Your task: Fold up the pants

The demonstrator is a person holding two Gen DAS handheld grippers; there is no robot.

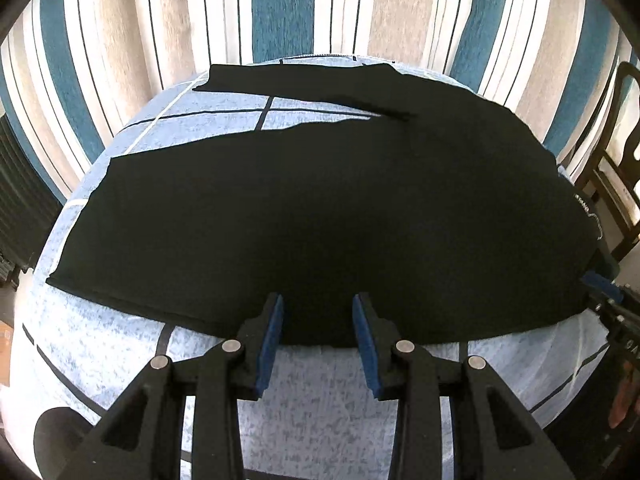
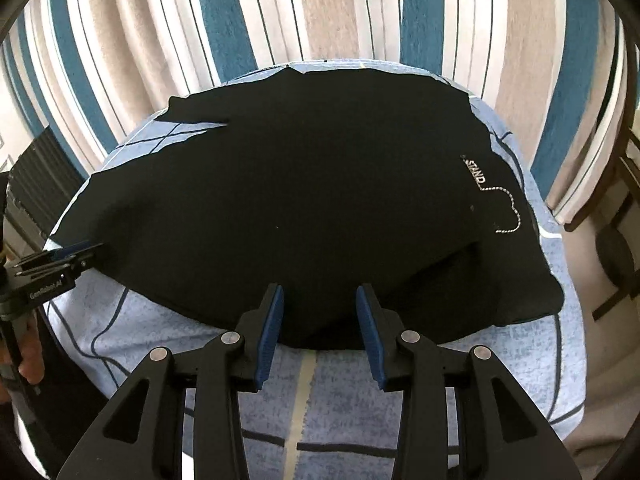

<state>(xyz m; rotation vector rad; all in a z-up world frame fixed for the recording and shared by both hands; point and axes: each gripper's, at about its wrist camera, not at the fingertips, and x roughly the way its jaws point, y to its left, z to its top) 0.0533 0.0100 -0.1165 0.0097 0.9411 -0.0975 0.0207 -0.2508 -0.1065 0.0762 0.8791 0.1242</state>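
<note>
- Striped curtains (image 1: 280,8) in teal, beige and white hang behind your pale blue checked sheet (image 1: 312,400).
- On that sheet the black pants (image 1: 320,208) lie spread flat, legs still parted toward the curtain; by the look of it no fold is made yet.
- Your left gripper (image 1: 318,320) and right gripper (image 2: 320,316) both stand well open at the pants' near edge, holding nothing.
- Matte, limp cloth; a stitched logo (image 2: 492,196) sits by the waist.

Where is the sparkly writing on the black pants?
In the right wrist view, the sparkly writing sits on the pants' right side, near their edge, beyond the open right gripper.
</note>
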